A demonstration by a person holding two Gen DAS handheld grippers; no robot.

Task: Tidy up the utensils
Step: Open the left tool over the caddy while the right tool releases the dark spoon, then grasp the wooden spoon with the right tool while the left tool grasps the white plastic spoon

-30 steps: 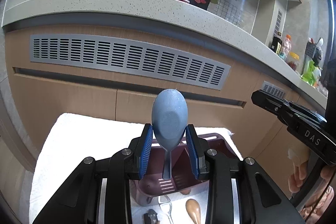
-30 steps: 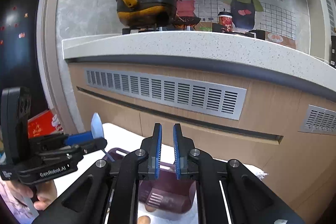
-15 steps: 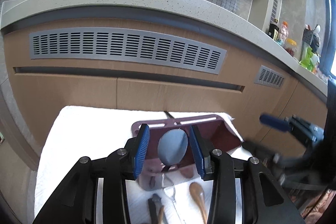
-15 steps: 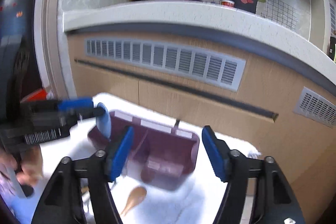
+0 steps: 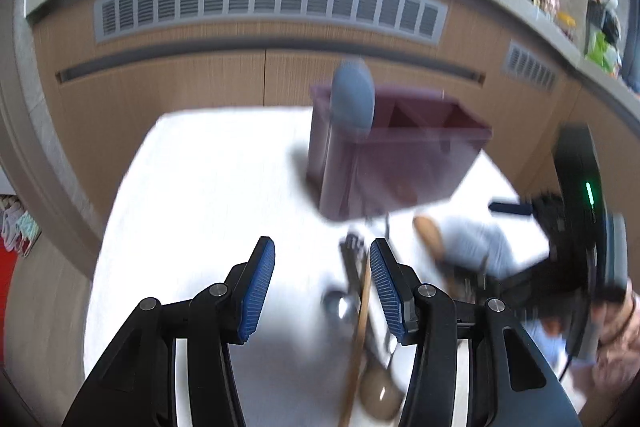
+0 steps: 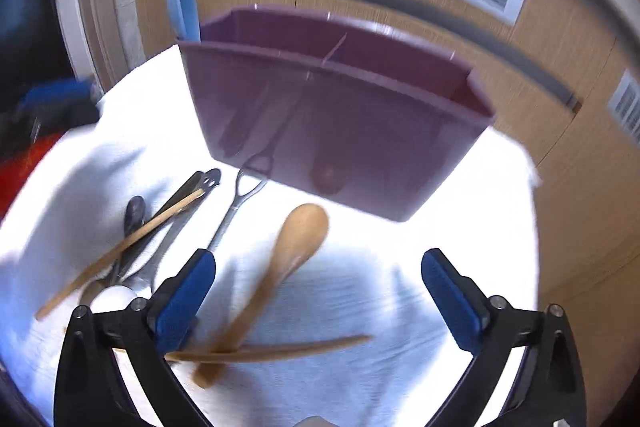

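Note:
A maroon utensil holder (image 5: 400, 155) (image 6: 340, 115) stands on a white cloth (image 5: 208, 195). A blue spoon (image 5: 354, 99) (image 6: 184, 5) stands upright in its left compartment. My left gripper (image 5: 320, 283) is open and empty, pulled back above the cloth. My right gripper (image 6: 318, 287) is wide open and empty, over a wooden spoon (image 6: 280, 275) that lies in front of the holder. Several utensils lie loose on the cloth: a wooden stick (image 6: 120, 251), metal tools (image 6: 236, 203), a wooden spatula (image 6: 272, 351). Both views are blurred.
Wooden cabinet fronts with a grey vent grille (image 5: 272, 1) rise behind the cloth under a stone counter edge. The right gripper's body and the holding hand (image 5: 580, 267) show at the right of the left wrist view. The cloth's edges (image 6: 528, 167) drop off at the sides.
My left gripper has let go of the blue spoon into the holder, opened and drawn back. My right gripper has opened wide and tipped down over the wooden spoon.

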